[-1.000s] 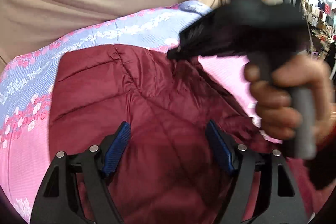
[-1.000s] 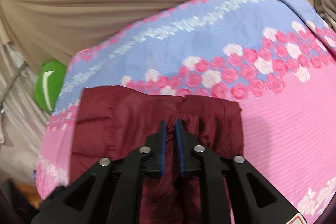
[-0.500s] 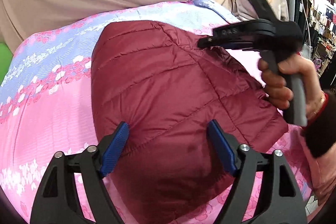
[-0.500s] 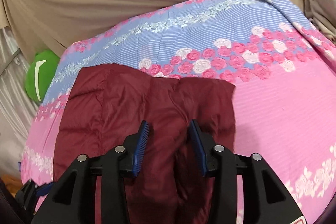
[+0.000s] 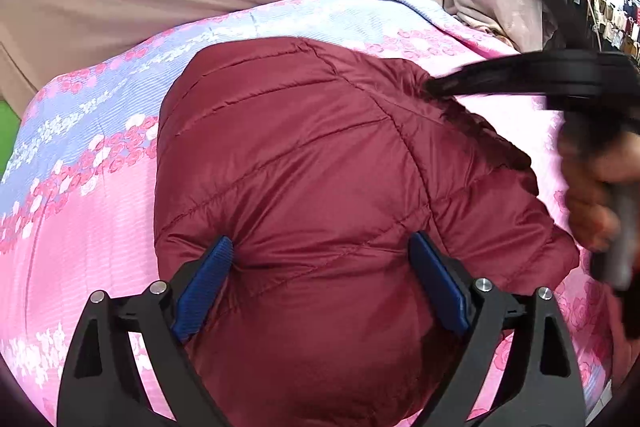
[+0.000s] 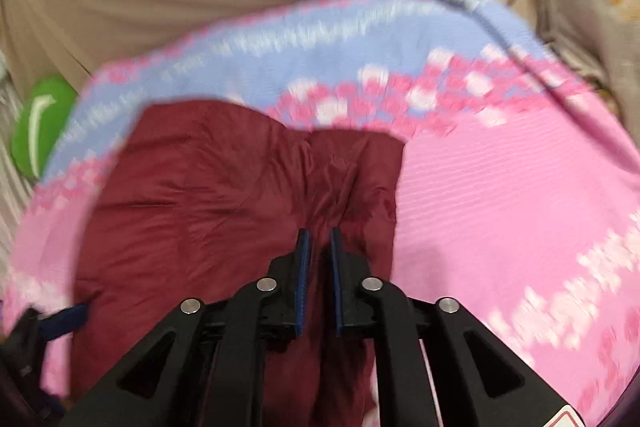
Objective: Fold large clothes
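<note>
Jacket (image 5: 320,167) now flatter on floral bedsheet (image 5: 80,227)

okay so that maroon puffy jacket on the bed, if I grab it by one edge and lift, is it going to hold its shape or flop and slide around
The maroon quilted jacket would probably flop: it already creases and bunches near the right gripper. Its puffy stitched panels suggest it is light for its bulk. The shell looks shiny, so it may slip on the pink floral bedsheet or between the fingers.

Left tool (image 5: 320,283) spread wide; right tool (image 6: 319,247) nearly closed.
</note>
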A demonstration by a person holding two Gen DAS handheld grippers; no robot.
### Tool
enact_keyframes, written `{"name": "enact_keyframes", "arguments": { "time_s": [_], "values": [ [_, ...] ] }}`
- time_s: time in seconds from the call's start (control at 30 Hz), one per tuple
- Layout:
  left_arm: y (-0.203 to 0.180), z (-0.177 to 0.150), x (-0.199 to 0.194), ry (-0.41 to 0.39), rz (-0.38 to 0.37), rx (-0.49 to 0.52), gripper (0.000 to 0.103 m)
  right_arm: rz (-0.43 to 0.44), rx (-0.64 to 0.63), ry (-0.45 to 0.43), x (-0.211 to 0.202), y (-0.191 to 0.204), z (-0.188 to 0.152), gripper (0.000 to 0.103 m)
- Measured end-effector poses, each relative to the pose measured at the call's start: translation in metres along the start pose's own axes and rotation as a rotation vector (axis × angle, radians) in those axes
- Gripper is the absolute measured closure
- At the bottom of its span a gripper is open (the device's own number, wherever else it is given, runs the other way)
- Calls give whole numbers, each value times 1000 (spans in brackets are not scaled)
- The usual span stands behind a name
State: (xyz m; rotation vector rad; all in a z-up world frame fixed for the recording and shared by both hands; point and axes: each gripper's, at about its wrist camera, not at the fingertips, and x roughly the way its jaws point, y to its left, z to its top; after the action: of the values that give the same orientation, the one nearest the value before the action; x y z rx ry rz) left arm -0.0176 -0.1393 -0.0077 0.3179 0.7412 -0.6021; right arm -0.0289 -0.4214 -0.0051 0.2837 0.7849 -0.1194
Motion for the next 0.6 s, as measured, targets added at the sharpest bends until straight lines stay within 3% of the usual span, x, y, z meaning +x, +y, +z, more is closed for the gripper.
{"name": "enact_keyframes", "arguments": {
  "time_s": [0.07, 0.17, 0.33, 0.5, 0.6],
  "values": [
    [1, 2, 1, 0, -3, -4, 15, 49, 23, -53, -42, 0, -18, 93],
    [1, 0, 1, -1, 1, -6, 15, 77, 14, -35, -71, 7, -56, 93],
    [2, 0, 2, 1, -11, -13, 14, 14, 25, 115, -39, 4, -105, 94],
    [17, -12, -32, -18, -63, -73, 15, 45, 66, 49, -79, 6, -113, 91],
    [30, -27, -42, -4, -77, -119, 15, 21, 22, 94, -73, 10, -127, 91]
  ]
}}
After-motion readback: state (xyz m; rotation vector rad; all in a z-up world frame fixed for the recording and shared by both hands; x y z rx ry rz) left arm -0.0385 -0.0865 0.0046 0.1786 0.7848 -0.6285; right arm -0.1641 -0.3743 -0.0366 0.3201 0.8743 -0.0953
